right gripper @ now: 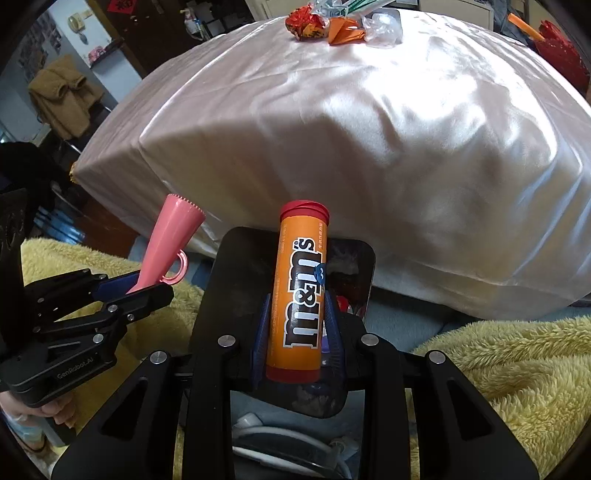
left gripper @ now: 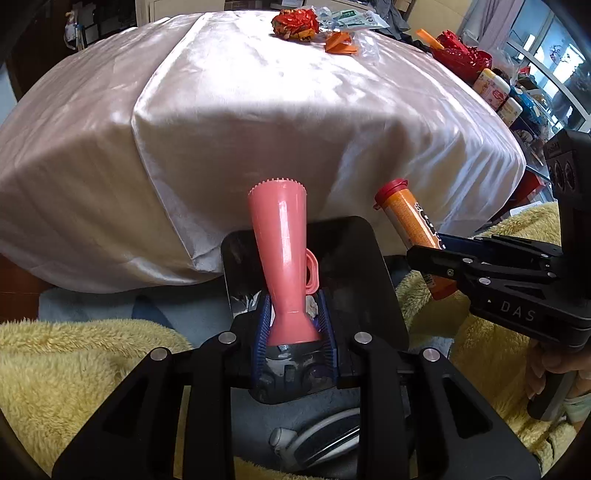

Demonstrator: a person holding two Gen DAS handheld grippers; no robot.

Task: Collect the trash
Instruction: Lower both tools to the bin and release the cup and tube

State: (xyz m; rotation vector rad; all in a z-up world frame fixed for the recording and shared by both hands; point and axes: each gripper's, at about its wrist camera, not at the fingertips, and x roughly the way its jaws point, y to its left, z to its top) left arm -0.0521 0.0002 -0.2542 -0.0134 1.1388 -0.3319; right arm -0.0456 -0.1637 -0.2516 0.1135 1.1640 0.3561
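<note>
My left gripper [left gripper: 293, 317] is shut on a pink plastic cone-shaped toy [left gripper: 286, 258] with a small ring handle, held upright before the table. It also shows in the right wrist view [right gripper: 166, 245]. My right gripper [right gripper: 297, 325] is shut on an orange m&m's tube [right gripper: 300, 291] with red caps; in the left wrist view this tube [left gripper: 406, 218] stands tilted at the right. Crumpled red-orange wrappers [left gripper: 295, 22], orange paper [left gripper: 341, 44] and clear plastic [left gripper: 351, 16] lie at the far side of the table.
A table under a shiny white cloth [left gripper: 258, 122] fills the middle. Yellow fleece [right gripper: 517, 369] lies on both sides below. Red items and jars [left gripper: 491, 88] stand to the right of the table. A brown coat [right gripper: 62, 96] hangs at the far left.
</note>
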